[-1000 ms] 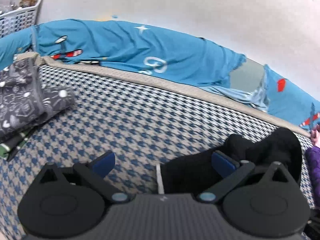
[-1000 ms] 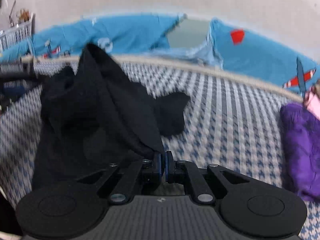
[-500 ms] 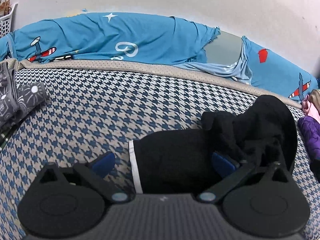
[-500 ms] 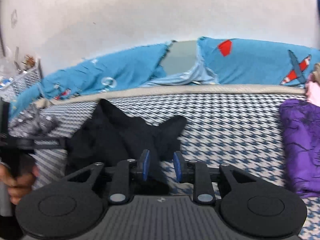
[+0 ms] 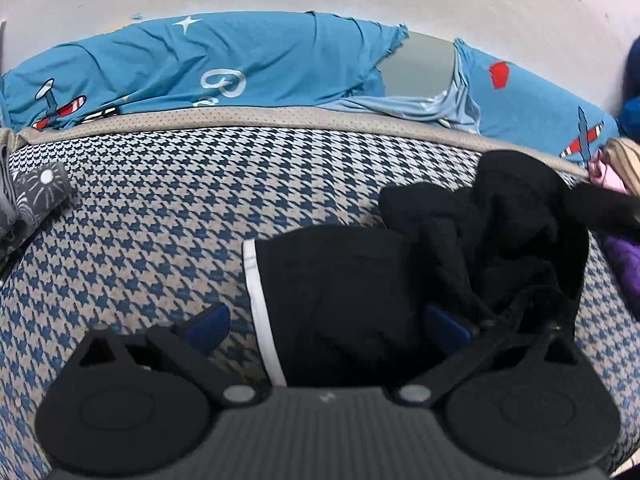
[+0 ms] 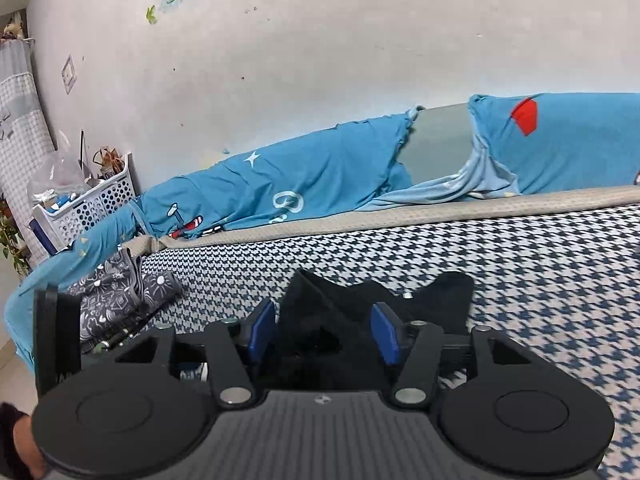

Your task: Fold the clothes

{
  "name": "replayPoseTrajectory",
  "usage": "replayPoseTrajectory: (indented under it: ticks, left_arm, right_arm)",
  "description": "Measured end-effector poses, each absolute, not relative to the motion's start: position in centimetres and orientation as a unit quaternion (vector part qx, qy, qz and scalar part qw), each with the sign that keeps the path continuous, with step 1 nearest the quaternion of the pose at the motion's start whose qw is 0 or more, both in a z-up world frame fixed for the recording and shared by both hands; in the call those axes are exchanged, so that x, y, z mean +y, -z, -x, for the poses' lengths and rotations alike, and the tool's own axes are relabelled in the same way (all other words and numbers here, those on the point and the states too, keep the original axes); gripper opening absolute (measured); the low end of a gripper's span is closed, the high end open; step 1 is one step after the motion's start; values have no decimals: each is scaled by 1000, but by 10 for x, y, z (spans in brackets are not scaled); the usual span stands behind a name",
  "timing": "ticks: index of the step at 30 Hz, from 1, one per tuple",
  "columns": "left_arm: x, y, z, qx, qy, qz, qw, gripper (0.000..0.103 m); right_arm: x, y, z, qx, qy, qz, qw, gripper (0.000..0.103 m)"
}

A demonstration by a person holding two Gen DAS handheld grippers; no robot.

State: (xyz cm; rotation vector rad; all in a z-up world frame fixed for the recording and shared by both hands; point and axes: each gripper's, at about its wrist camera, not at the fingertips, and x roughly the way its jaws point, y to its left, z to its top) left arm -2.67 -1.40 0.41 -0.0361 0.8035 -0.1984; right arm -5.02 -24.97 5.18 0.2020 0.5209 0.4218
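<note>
On the houndstooth bed cover [image 5: 160, 220] a black garment [image 5: 340, 292] lies partly flat, white-trimmed edge [image 5: 256, 300] on its left side, rest bunched up in a heap on the right. Left gripper [image 5: 328, 326] angled down toward the bed, jaws spread wide; white trim and flat black cloth sit between the blue pads [image 5: 210, 326], no pad visibly pressing on it, right finger partly buried under the bunched folds. Right gripper [image 6: 323, 334] tilted only a little below level, looking across the bed toward the wall; jaws opening, blue pads [image 6: 262, 330] apart with the black garment [image 6: 320, 320] seen between and behind them, not pinched. Cannot tell if cloth touches the pads. In the left wrist view a dark bar crosses over the heap at right edge, too blurred to identify. In the right wrist view a hand [image 6: 22, 446] shows at lower left corner, gripping a black handle. Folded grey patterned garment [image 6: 120, 296] lies at the left of the bed, well apart from the black one. Purple cloth [image 5: 624, 264] just beside the heap at right. Blue airplane-print sheet [image 6: 320, 172] runs along the wall behind the bed. White basket [image 6: 92, 208] with clutter stands at far left.
</note>
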Motion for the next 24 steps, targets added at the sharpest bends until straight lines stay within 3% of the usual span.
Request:
replayPoseTrajectory:
  ticks: [9,12,14,15,24]
  left_arm:
    - [-12,-1,27,405,107,23,908,103]
    - [-11,-1,26,406,107,23,907,103]
    - [-11,-1,26,406,107,25,907,103]
    - [-11,-1,26,406,108,26,907,103]
    - [-10,-3,24,397,94,24,913,103]
  right_arm:
    - [-207,-28,31,284,-207,-18,936,58]
    - [-204,-22,30,290,-201,0,936,42]
    - [-207,-20,30,290,-190,2,938,17]
    - [-210,-20,29,291,-184,0,939,13]
    - [-245,-37,37,251,-119,-41,960,8]
